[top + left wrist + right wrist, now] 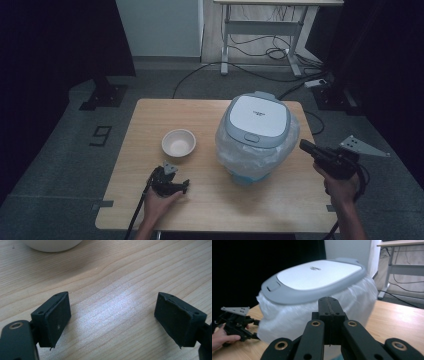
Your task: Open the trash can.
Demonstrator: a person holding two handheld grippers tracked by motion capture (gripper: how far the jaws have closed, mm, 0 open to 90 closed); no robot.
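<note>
White plastic film wraps the body of the lidded bin [257,137], which stands upright on the right half of the wooden table [200,200]; its grey-rimmed lid is seated flat and closed.

Progress, judged from the present layout:
1. The bin lid is down and the film liner bulges out evenly below the rim. Fitting of the liner appears complete.
2. Nothing is held by either tool. Any opening of the lid, or any transfer involving the white bowl [178,143], is not yet done.

Gripper state:
- Right gripper [306,146]: jaws pressed fully together with nothing between them. It is held in the air just beside the bin's right flank, pointing toward it without touching.
- Left gripper [172,185]: jaws spread wide over bare wood, empty. It rests low at the table's near left, with the bowl just ahead of it and the bin well apart to its right.

Surface and room:
- The tabletop is light wood grain, matte, with a soft glare patch between the left jaws.
- Grey carpet surrounds the table. Black curtains flank both sides. A white-legged desk [265,30] with loose cables stands behind.
</note>
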